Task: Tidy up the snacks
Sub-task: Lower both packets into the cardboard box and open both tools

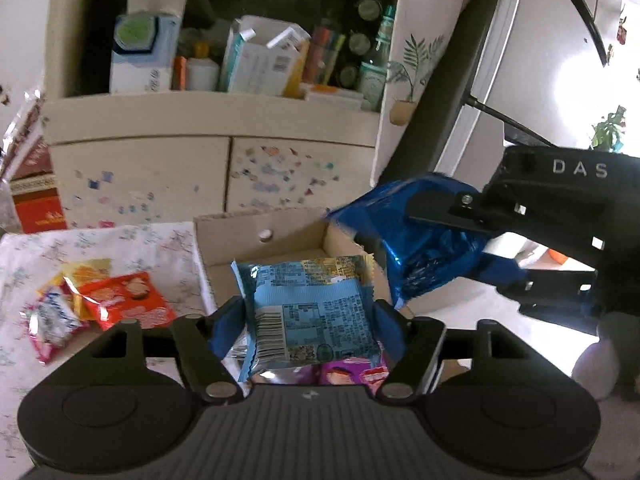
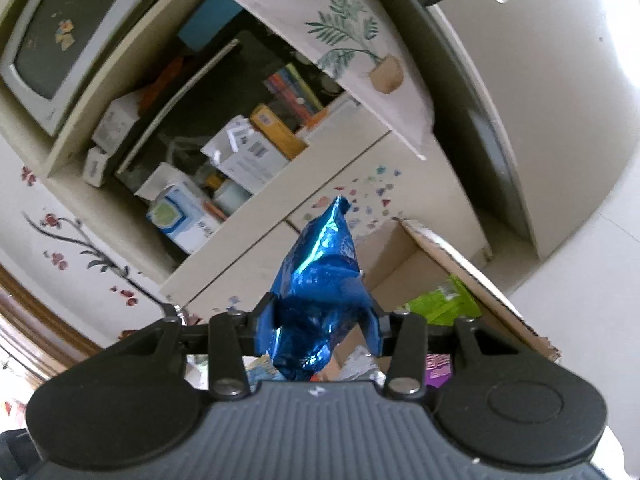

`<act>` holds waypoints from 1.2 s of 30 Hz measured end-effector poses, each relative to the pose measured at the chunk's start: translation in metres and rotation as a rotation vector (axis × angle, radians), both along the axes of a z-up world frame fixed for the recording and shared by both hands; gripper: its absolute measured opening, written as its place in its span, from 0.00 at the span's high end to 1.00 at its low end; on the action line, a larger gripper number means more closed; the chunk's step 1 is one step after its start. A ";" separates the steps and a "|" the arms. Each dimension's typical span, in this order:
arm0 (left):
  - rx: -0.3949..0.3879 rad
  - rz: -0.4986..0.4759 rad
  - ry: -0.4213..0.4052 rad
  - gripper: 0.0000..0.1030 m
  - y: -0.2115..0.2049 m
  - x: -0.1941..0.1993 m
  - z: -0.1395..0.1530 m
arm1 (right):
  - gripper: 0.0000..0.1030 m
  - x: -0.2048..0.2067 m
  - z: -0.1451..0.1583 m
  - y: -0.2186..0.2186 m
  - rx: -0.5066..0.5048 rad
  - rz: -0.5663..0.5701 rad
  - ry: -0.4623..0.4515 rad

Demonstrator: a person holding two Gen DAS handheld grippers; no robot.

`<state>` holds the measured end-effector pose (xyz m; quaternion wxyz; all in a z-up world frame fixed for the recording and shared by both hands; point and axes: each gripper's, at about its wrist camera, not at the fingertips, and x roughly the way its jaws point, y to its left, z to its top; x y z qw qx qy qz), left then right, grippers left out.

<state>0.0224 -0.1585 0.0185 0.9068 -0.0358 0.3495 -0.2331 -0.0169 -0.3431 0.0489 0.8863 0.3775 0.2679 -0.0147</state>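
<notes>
A light blue snack packet [image 1: 312, 308] sits label-side up between the fingers of my left gripper [image 1: 308, 320], over an open cardboard box [image 1: 256, 232]. The blue pads stand just off the packet's sides, so the gripper is open. Under it lies a purple packet [image 1: 348, 374]. My right gripper [image 1: 452, 240] comes in from the right, above the box's right wall, shut on a crumpled dark blue foil packet [image 1: 384, 216]. In the right wrist view the same foil packet [image 2: 320, 272] sticks up from the shut right gripper [image 2: 320, 320], with the box [image 2: 404, 248] and a green packet [image 2: 444, 304] behind.
Red, orange and pink snack packets [image 1: 120, 300] lie loose on the flowered tablecloth [image 1: 120, 248] left of the box. Behind stands a cream cabinet [image 1: 200, 112] with a crowded open shelf. A red carton [image 1: 36, 208] is at the far left. Pale floor shows at the right.
</notes>
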 end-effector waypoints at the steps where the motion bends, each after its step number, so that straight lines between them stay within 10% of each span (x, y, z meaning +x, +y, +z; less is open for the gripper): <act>1: -0.004 -0.001 0.007 0.21 -0.001 0.002 -0.001 | 0.53 0.000 -0.002 -0.002 0.015 -0.005 0.004; 10: -0.013 0.055 0.004 0.05 0.014 0.008 0.011 | 0.34 0.000 -0.008 -0.008 0.095 -0.036 0.003; 36: 0.018 0.406 -0.012 0.01 0.166 0.031 0.020 | 0.33 0.013 -0.007 0.026 0.032 0.100 0.000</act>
